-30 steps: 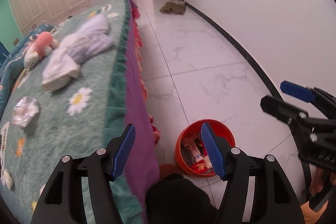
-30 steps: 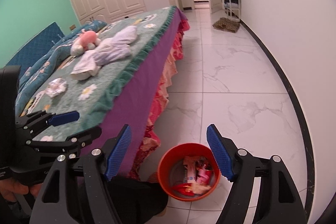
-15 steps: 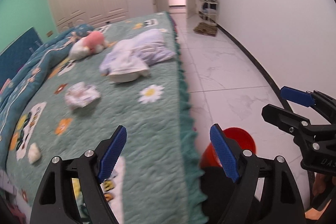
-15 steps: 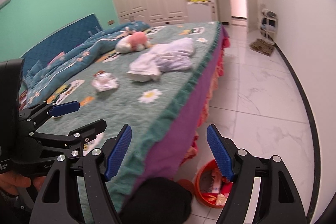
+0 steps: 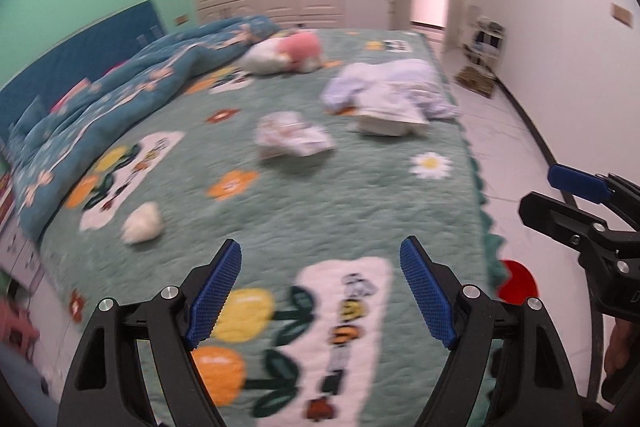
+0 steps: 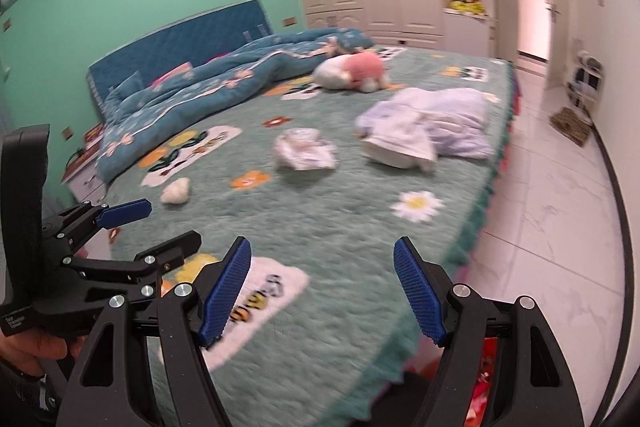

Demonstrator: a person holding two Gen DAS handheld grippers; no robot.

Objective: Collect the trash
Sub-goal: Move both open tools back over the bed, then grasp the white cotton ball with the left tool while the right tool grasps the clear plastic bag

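Both tools hang over the near end of a wide bed covered by a green quilted bedspread (image 5: 360,195) patterned with daisies, orange flowers and white cartoon panels. The left tool (image 5: 320,297) has its blue-padded jaws spread wide with nothing between them, only the bedspread far below; the right tool (image 6: 322,297) is likewise spread and empty. In the left view the right tool shows at the right edge, and in the right view the left tool shows at the lower left, gripped by a hand (image 6: 36,343). The trash lies out on the bedspread, well apart from both tools: a crumpled white-and-silver wrapper (image 5: 294,137) near the middle of the bed, and a small white wad of tissue (image 5: 143,223) nearer the left side. Farther back lie a heap of pale lilac and white clothing (image 5: 394,95), a pink and white plush toy (image 5: 286,53), and a rumpled blue floral duvet (image 5: 120,95) along the blue headboard. A red round plastic bin (image 5: 518,281) peeks out on the white tiled floor just beside the bed's near corner; in the right view, wrappers show inside it.
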